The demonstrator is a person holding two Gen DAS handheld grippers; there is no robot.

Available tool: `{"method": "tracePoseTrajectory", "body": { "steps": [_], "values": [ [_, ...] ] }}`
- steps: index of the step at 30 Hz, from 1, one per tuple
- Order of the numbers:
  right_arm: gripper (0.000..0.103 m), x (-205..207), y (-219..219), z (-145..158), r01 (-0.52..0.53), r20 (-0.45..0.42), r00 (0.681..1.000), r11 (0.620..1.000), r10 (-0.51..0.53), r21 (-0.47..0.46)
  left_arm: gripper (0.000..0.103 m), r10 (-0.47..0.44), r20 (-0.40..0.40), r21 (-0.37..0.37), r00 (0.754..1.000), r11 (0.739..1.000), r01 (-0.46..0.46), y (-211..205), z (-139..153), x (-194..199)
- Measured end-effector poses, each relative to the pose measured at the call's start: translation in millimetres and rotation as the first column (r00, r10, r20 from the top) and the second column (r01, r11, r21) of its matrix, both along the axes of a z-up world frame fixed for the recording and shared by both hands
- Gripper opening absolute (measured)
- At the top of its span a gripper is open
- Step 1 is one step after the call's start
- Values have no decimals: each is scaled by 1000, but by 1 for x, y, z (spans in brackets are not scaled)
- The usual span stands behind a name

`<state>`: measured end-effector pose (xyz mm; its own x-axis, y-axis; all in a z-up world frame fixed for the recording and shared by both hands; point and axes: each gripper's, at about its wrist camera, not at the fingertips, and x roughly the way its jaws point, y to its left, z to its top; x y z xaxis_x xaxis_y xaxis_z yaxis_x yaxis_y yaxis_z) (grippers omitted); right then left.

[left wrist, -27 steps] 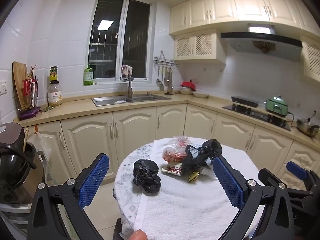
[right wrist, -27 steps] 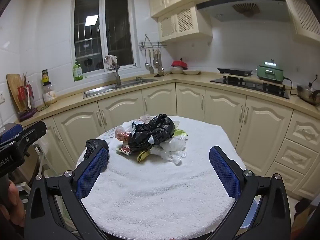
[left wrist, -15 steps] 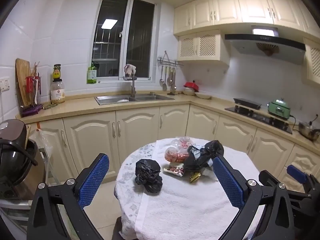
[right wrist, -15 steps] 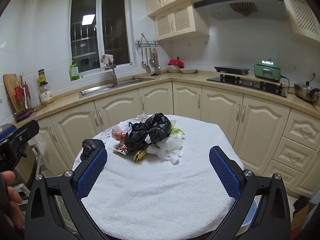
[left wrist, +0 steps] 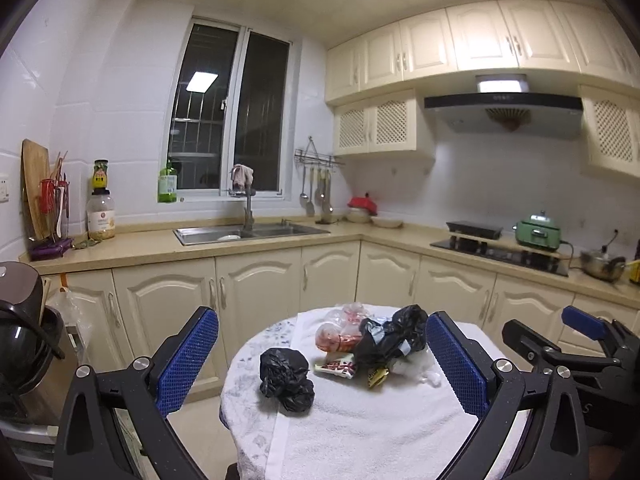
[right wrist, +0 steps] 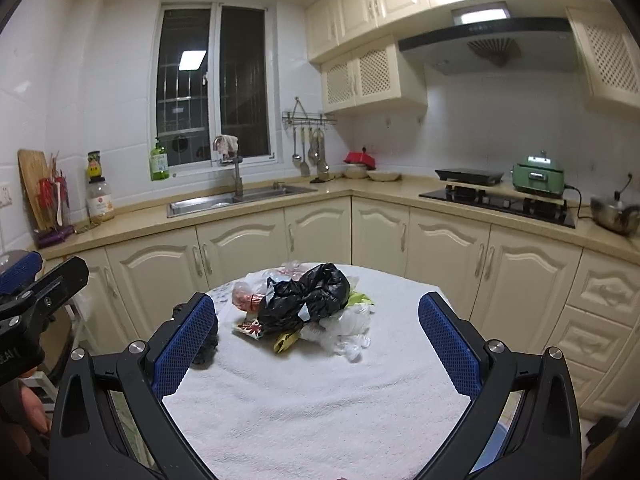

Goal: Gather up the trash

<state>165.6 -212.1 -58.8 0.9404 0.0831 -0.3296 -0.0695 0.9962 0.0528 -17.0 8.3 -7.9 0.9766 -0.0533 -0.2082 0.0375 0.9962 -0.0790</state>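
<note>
Black trash bag pile (right wrist: pixel 304 300) ahead between wide-open right gripper (right wrist: pixel 318 320) pads, untouched, left gripper (left wrist: pixel 322 354) likewise wide, empty

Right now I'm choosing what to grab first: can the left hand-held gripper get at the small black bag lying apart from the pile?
Probably yes: the left hand-held gripper is open, and the small black bag lies alone on the towel with nothing before it.

A crumpled black bag (left wrist: pixel 286 378) lies apart from the heaped wrappers and bags (right wrist: pixel 304 306) on the white towel (right wrist: pixel 320 400)
</note>
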Motion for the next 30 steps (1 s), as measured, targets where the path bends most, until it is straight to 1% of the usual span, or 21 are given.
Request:
{"method": "tracePoseTrajectory", "body": {
  "steps": [4,6,7,10,13,15,19,23,26,30],
  "values": [
    [103,1,5,1,-1,0,1000,1000,1,-12,102,3,-34,-4,999,1000,-3,1,-6,9],
    [103,3,4,2,-5,-11,1000,1000,5,2,102,30,-46,4,999,1000,-29,3,-7,13],
    [103,5,4,2,-12,-20,1000,1000,12,14,102,36,-39,11,999,999,-36,-2,3,9],
    [103,11,0,0,-25,-48,998,999,27,33,102,55,-25,18,998,998,-54,-1,7,9],
    [103,16,-2,-4,-11,-66,998,999,13,30,102,53,-18,21,998,998,-53,-6,7,8],
    [103,19,-4,-6,-23,-72,997,999,26,41,102,56,-22,26,998,998,-56,-7,6,12],
    [103,27,-4,-5,-14,-73,997,1000,15,15,102,58,-23,24,998,998,-58,-4,2,20],
    [103,42,-7,-10,-40,-92,995,998,43,38,102,65,-28,31,997,997,-65,-3,-2,40],
    [103,55,-7,-13,-53,-111,992,998,57,33,102,68,-38,35,997,997,-67,-1,-4,58],
    [103,72,-4,-16,-74,-146,986,997,78,33,102,50,-90,27,995,998,-48,0,-6,88]
  ]
}}
